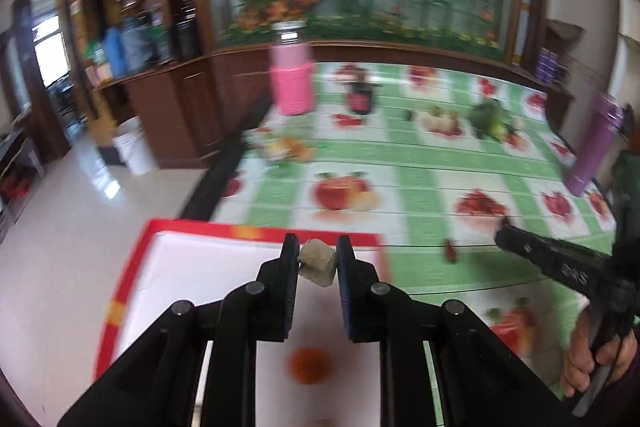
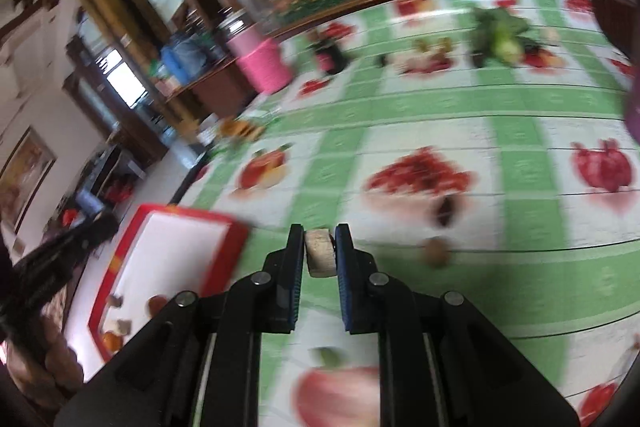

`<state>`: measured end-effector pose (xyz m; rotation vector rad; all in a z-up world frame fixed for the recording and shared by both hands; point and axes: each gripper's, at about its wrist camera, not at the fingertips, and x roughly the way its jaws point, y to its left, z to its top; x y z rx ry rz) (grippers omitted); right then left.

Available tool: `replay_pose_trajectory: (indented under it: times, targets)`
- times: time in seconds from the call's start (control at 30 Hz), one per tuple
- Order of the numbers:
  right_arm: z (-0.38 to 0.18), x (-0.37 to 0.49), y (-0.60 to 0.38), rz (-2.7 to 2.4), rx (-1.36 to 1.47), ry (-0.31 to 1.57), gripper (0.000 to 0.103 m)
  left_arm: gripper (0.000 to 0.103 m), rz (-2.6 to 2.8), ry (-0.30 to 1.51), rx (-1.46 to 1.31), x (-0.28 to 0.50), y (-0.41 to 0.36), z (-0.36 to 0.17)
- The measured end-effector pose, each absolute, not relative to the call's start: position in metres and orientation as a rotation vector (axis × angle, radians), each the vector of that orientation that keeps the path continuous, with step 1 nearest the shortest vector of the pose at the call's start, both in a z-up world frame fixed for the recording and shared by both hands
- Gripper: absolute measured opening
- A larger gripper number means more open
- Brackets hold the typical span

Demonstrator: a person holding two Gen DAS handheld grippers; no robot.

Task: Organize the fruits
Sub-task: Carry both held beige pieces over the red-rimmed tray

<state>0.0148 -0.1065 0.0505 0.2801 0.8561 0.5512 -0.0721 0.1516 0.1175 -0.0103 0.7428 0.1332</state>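
My left gripper (image 1: 318, 253) is shut on a pale beige fruit chunk (image 1: 318, 263) and holds it above the red-rimmed white tray (image 1: 168, 259). An orange fruit (image 1: 310, 365) lies in the tray below it. My right gripper (image 2: 319, 241) is shut on a pale beige fruit piece (image 2: 320, 253) above the green checked tablecloth, to the right of the tray (image 2: 236, 239). The tray holds several small fruits (image 2: 116, 331). A brown round fruit (image 2: 436, 253) and a dark piece (image 2: 446, 211) lie on the cloth ahead. The right gripper also shows in the left wrist view (image 1: 504, 231).
A pink flask (image 1: 292, 79), a dark jar (image 1: 360, 99), green vegetables (image 1: 492, 119) and a purple bottle (image 1: 596, 147) stand at the back of the table. A small dark piece (image 1: 450, 251) lies right of the tray. The table's left edge drops to the floor.
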Motion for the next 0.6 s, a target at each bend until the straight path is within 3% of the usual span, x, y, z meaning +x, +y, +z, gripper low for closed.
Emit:
replay_pose_trajectory:
  times: [0.3, 0.6]
  targets:
    - [0.043, 0.001, 0.046, 0.768, 0.1, 0.975, 0.018, 0.017, 0.307, 0.921, -0.186, -0.076, 0.249, 0.063]
    - [0.014, 0.005, 0.086, 0.723, 0.023, 1.071, 0.018, 0.018, 0.33, 1.017, -0.194, -0.08, 0.269, 0.037]
